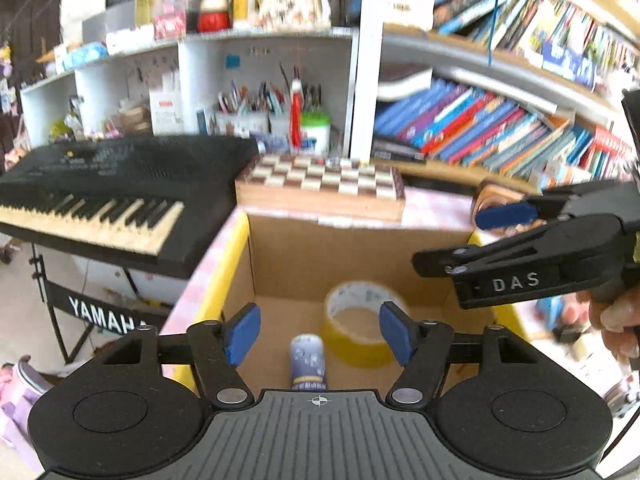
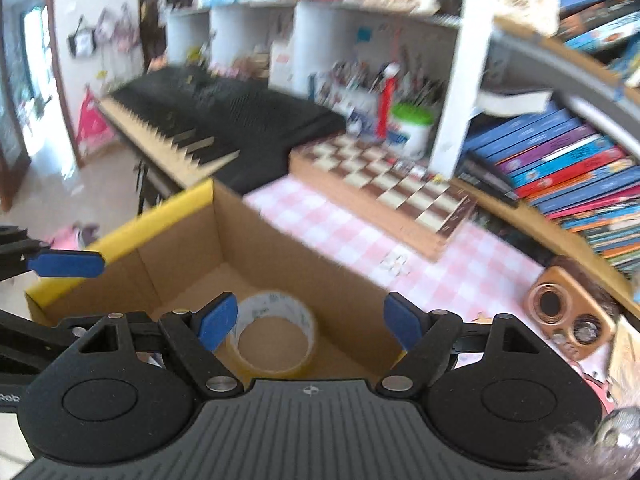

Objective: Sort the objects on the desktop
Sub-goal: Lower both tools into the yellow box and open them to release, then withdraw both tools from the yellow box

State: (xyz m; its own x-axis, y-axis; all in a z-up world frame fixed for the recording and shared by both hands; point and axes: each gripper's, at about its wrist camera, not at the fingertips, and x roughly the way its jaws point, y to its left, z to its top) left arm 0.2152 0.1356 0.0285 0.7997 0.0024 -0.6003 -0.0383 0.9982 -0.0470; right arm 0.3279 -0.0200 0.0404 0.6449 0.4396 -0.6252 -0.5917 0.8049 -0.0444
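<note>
A cardboard box with a yellow rim point(image 1: 234, 252) stands open below both grippers. On its floor lie a roll of yellowish tape point(image 1: 360, 322) and a small blue-and-white cylinder point(image 1: 307, 360). My left gripper point(image 1: 319, 334) hovers above them, open, with nothing touching its blue pads. My right gripper point(image 1: 468, 240) reaches in from the right, also open and holding nothing. In the right wrist view the right gripper point(image 2: 310, 324) hangs over the tape roll point(image 2: 272, 336) inside the box point(image 2: 160, 208), and one left fingertip point(image 2: 68, 264) shows at the left edge.
A wooden toy camera point(image 2: 572, 316) lies on the pink checked tablecloth point(image 2: 340, 232) right of the box. Behind the box sit a chessboard point(image 1: 320, 184) and a black keyboard point(image 1: 104, 192). Shelves with books point(image 1: 480, 128) and pen holders point(image 1: 260, 112) line the back.
</note>
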